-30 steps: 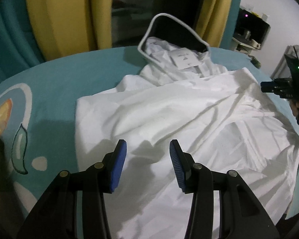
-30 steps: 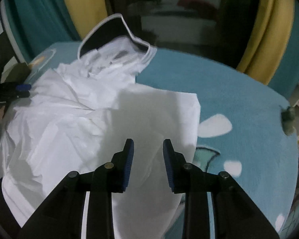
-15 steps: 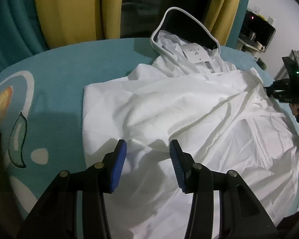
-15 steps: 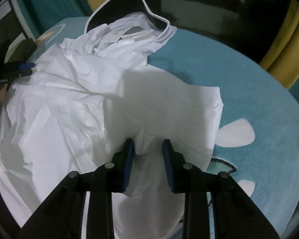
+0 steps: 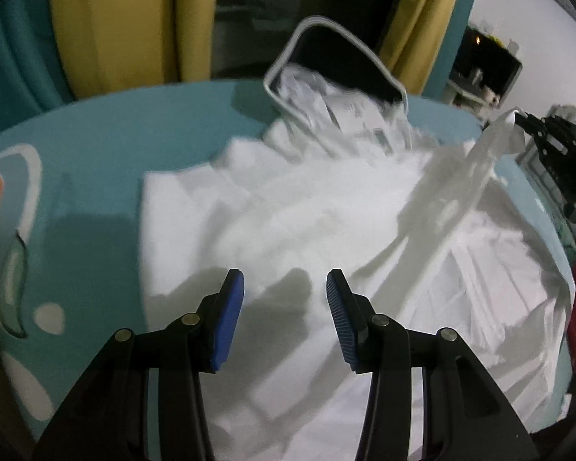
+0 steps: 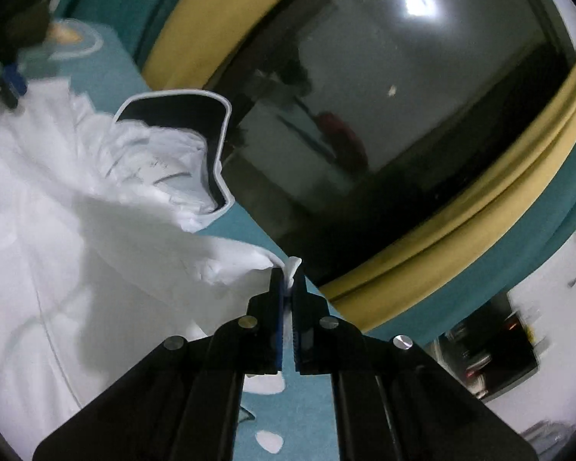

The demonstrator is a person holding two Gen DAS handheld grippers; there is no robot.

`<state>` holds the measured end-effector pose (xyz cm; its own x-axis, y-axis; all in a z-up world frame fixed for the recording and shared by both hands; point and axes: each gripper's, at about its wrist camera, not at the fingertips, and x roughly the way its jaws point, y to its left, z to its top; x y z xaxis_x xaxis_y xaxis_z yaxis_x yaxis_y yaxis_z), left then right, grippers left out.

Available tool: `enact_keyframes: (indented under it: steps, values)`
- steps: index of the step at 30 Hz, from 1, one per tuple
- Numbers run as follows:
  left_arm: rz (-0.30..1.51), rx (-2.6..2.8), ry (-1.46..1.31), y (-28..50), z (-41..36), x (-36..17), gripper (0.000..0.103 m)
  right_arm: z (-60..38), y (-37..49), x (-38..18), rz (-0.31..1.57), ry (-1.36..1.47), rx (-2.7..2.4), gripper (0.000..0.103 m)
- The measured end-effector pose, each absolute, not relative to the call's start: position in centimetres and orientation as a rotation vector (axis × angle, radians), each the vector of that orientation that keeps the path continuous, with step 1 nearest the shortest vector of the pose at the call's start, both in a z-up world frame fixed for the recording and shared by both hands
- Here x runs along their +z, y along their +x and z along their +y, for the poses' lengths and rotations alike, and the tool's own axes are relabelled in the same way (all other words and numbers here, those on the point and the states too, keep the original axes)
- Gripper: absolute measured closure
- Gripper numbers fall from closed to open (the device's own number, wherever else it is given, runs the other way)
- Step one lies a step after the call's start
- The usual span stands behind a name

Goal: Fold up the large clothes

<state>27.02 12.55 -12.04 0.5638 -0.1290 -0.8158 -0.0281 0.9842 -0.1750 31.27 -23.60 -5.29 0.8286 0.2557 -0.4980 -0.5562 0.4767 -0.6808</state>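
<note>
R tongs [image 6: 287,282] pinch a corner of the white garment [image 5: 288,223], lifted.
L tongs [image 5: 284,299] open above the cloth; rest lies crumpled on the teal bed [image 5: 96,146].

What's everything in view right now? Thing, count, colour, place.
garment: 1, white, spread over the bedspread; one corner lifted, paper tag near its neck
bedspread: 1, teal with white and orange shapes, under the garment
dark panel with white rim: 1, black and white, beside the garment's neck end
curtains: yellow and teal, behind the bed
window: 1, dark, reflecting a ceiling light
shelf unit: 1, dark, by the white wall; contents too small to tell
left gripper: 1, black with blue pads, open above the garment, nothing between its fingers
right gripper: 1, black with blue pads, closed on the garment's lifted corner
</note>
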Motion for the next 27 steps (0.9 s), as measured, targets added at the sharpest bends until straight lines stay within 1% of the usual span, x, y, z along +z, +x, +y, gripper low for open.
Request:
enact_keyframes:
  steps: [3,5,6,7,9,12,14,15,19,22,25,27]
  values:
    - [0.994,-0.058,-0.147,26.6,11.8,-13.1,0.056,-25.5,30.1,-8.2,0.465,-0.962,0.553,0.099]
    - [0.991,-0.047,-0.120,26.2,11.7,-13.1,0.056,-27.1,29.0,-9.5,0.537,-0.943,0.571,0.097]
    - [0.993,-0.042,-0.120,26.1,11.8,-13.1,0.056,-27.9,28.6,-9.9,0.572,-0.930,0.576,0.092]
    - [0.996,-0.038,-0.124,26.0,11.9,-13.1,0.056,-28.6,28.2,-10.2,0.602,-0.919,0.584,0.078]
    - [1.000,-0.029,-0.126,25.8,12.1,-13.0,0.056,-29.7,27.5,-10.9,0.688,-0.909,0.573,0.060]
    - [1.006,-0.030,-0.117,25.3,12.0,-12.9,0.056,-32.0,26.8,-9.7,0.746,-0.793,0.598,0.060]
    - [1.010,-0.029,-0.109,25.0,12.0,-12.8,0.056,-33.4,27.0,-8.7,0.768,-0.719,0.595,0.055]
    - [1.007,-0.032,-0.110,24.9,12.0,-12.6,0.056,-33.9,27.4,-8.2,0.774,-0.678,0.592,0.052]
    - [0.983,-0.041,-0.106,24.2,12.1,-11.9,0.056,-33.8,29.3,-6.6,0.769,-0.517,0.600,0.051]
    - [1.004,-0.019,-0.098,24.3,12.4,-12.5,0.056,-32.2,31.4,-6.1,0.768,-0.405,0.576,0.051]
    - [1.001,-0.009,-0.103,24.3,13.0,-13.0,0.056,-30.2,32.7,-7.1,0.810,-0.403,0.527,0.051]
    - [1.007,0.027,-0.086,24.5,13.5,-12.9,0.056,-28.6,33.5,-8.6,0.856,-0.463,0.505,0.051]
